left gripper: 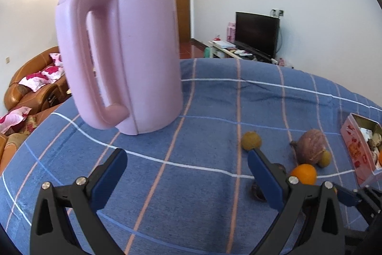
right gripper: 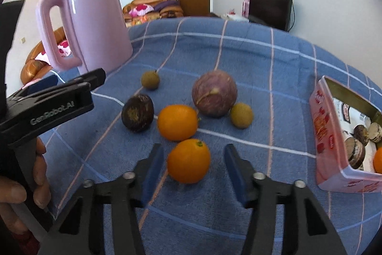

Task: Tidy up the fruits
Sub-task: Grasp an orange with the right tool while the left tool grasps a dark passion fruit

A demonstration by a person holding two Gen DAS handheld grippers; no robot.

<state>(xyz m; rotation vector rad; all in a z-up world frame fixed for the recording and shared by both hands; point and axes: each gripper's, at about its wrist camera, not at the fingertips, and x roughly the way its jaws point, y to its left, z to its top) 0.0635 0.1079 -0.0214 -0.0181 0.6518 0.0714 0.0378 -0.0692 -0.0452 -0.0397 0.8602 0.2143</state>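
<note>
Left wrist view
Left gripper (left gripper: 187, 159): fingers (left gripper: 108, 179) spread wide over bare cloth, nothing between them.
Table (left gripper: 203, 195): covered with a blue checked cloth.
Kettle (left gripper: 133, 51): pink, upright, toward the table's far left side, handle facing the camera.
Fruits: a small greenish-brown fruit (left gripper: 251, 140) lies just past the right-hand finger tip; a large purple round fruit (left gripper: 311, 146) lies right of it, touching a second small fruit (left gripper: 325, 158); an orange (left gripper: 304, 173) lies in front of the purple one.
Tin (left gripper: 358, 152): pink, open, near the table's right edge, with round items inside.

Right wrist view
Right gripper (right gripper: 193, 160): fingers (right gripper: 235, 173) stand apart on either side of the near orange (right gripper: 188, 160); a gap shows on both sides, so the pads are not pressing it.
Second orange (right gripper: 177, 122): just behind the near one.
Dark fruit (right gripper: 137, 112): left of the second orange.
Purple fruit (right gripper: 214, 92): behind the oranges, a small fruit (right gripper: 241, 115) touching its right side; another small one (right gripper: 150, 80) lies farther back left.
Tin (right gripper: 324, 135): at the right edge, holding dark round pieces and an orange piece.
Hand (right gripper: 22, 185): at the left, holding the left gripper's handle.
</note>
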